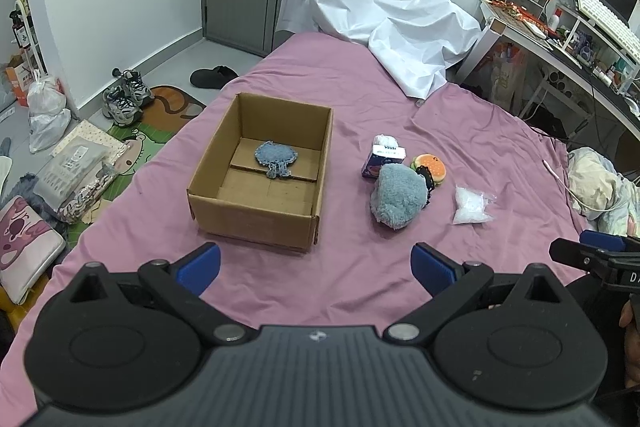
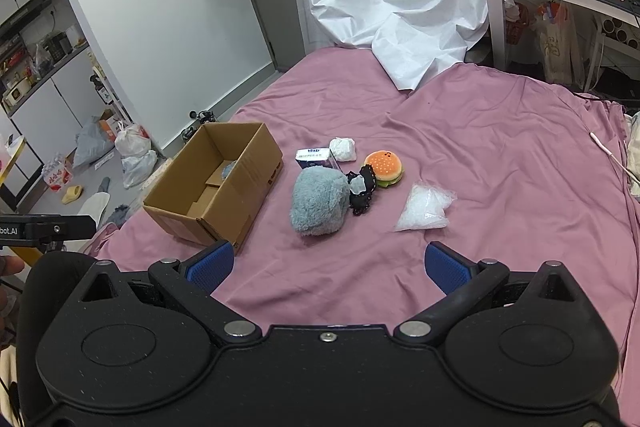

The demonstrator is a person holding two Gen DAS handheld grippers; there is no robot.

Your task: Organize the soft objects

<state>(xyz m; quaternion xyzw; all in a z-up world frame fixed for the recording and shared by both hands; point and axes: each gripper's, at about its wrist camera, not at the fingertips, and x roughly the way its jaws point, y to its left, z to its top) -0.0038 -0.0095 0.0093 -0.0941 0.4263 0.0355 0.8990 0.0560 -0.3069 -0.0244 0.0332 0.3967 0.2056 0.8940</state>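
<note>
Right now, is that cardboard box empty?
No. The open box holds one flat blue fuzzy piece on its floor.

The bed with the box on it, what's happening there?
A person holds two hand-held grippers, left and right, both open and empty above the pink bed. One blue cloth piece lies in the box. The grey plush, burger toy, tissue pack and clear bag still lie on the bed.

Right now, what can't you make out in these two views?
- Blue pad in the cardboard box: right wrist view, mostly hidden by the near wall.
- Black lace item: left wrist view, mostly behind the grey plush.
- Tissue pack print: too small in both views.
- Right tongs: left wrist view, cut by the edge.
</note>
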